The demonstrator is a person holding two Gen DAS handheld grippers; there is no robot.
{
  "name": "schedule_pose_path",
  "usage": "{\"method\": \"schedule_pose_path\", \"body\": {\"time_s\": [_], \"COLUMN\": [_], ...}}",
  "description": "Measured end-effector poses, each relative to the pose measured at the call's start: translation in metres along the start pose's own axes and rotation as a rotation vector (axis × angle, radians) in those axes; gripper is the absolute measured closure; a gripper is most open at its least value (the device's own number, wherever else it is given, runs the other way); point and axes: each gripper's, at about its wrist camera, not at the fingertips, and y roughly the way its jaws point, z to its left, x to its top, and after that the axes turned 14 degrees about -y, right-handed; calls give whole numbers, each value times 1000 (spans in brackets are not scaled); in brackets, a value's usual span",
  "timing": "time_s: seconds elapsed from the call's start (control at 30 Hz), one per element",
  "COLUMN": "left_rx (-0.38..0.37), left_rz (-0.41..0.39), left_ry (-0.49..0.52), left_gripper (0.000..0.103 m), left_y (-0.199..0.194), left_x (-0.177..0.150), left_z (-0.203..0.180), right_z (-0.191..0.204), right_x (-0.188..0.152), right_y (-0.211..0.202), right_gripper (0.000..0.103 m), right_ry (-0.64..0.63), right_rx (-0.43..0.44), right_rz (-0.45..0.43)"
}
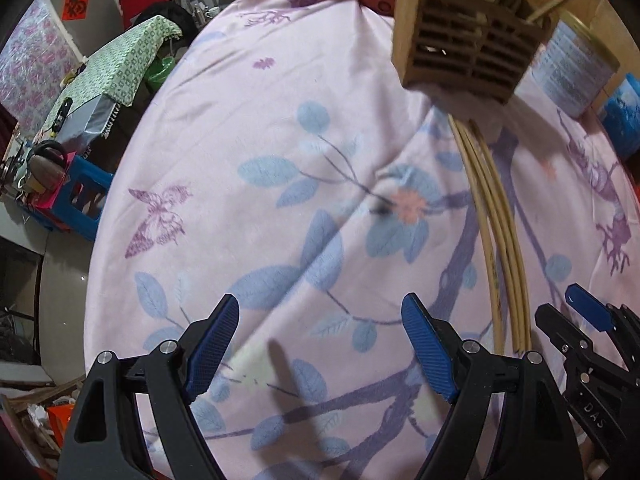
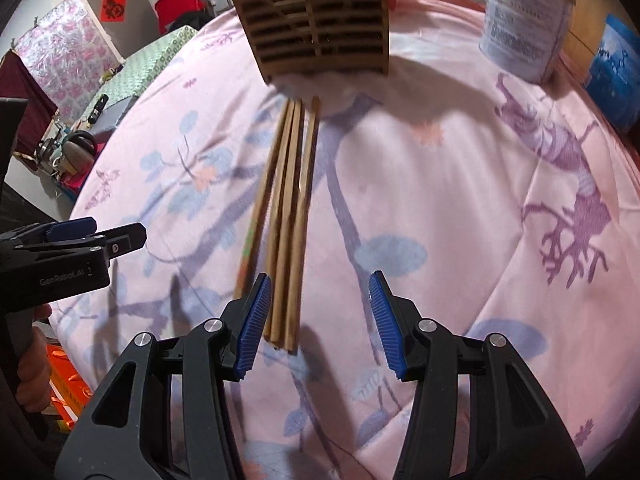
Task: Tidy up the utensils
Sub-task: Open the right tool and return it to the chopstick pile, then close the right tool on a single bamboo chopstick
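The right gripper (image 2: 318,320) stood released, its jaws apart over the near ends of a bundle of wooden chopsticks (image 2: 286,216), its left pad just beside them without pressing. The chopsticks lay on the pink floral cloth (image 2: 460,208) covering the surface, running away toward a slatted wooden utensil holder (image 2: 316,24) at the far side. The left gripper (image 1: 320,348) hung released too, wider, nothing between its pads, with the chopsticks off to its right. A labelled tin (image 2: 524,20) stood right of the holder.
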Motion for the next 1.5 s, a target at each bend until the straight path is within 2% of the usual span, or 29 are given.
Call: {"method": "schedule_pose_path", "body": {"time_s": [0.1,0.2,0.23,0.33,0.43,0.5,0.63,0.8,0.9,0.97,1.03,1.1,1.17,1.37,1.5], "left_rx": [2,-1,-1,-11,-21,-28,-66,-111,-114,-107,-104,-101,-104,-144,-162], "left_rz": [10,14,13,10,13,17,33,51,54,58,62,61,63,69,55], "left_ry": [21,37,42,51,58,63,71,101,117,108,90,79,76,142,184], "left_gripper": [21,21,21,21,21,21,21,21,21,21,21,21,21,23,28], "left_y": [2,3,3,1,1,3,5,8,10,11,12,12,11,10,10], "left_x": [-6,-9,-10,-12,-15,-17,-23,-31,-34,-34,-33,-31,-31,-40,-45], "left_z": [-4,-8,-9,-13,-17,-21,-31,-47,-52,-50,-45,-41,-40,-61,-75], "right_z": [5,6,4,-8,-28,-40,-41,-19,-8,-1,-3,-11,-22,-28,-21], "right_x": [-6,-8,-8,-6,-9,-12,-11,-9,-12,-14,-16,-16,-16,-18,-17], "right_y": [6,5,6,3,5,1,-7,-9,-3,3,5,4,5,3,4], "right_gripper": [58,63,72,81,85,82,80,80,80,80,85,88,96,94,92], "right_ry": [-31,-54,-52,-15,43,82,78,-7,-73,-106,-109,-72,-35,-31,-67], "right_rx": [-6,-3,-8,-29,-45,-29,9,96,119,103,79,77,76,51,21], "right_rz": [10,-23,-26,-27,-11,-16,-55,-73,-46,-22,-29,-35,-36,-35,-39]}}
